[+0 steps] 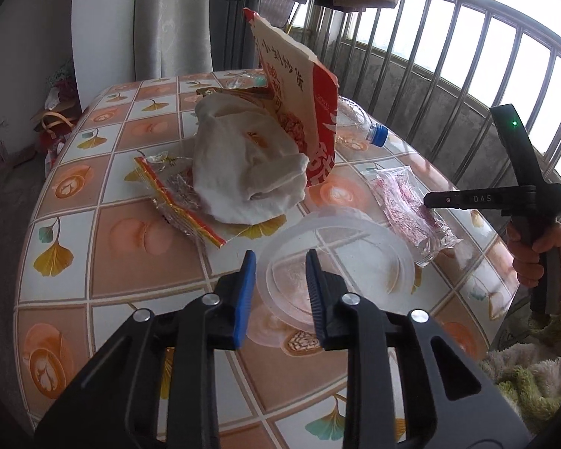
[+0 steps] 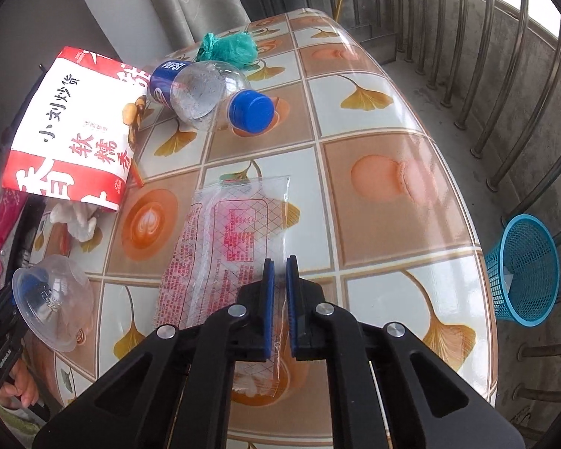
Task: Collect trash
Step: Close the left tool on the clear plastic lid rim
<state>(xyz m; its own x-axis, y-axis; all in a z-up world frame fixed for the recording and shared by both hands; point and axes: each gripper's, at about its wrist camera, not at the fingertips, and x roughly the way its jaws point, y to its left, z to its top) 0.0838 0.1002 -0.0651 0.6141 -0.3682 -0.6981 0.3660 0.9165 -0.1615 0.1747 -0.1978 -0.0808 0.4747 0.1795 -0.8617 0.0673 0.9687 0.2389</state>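
Pinching clear wrapper (image 2: 228,239): right hand-held gripper (image 2: 279,265)

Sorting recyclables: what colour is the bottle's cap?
Blue; the bottle cap shows best in the right wrist view.

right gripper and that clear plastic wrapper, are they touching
Touching. The right wrist view shows the right gripper with its blue pads closed on the clear plastic wrapper's near edge, film pinched between them.

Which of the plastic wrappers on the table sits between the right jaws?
The clear wrapper with red print: its near end runs between the right gripper jaws. The gold-edged wrapper lies apart beside the white bag.
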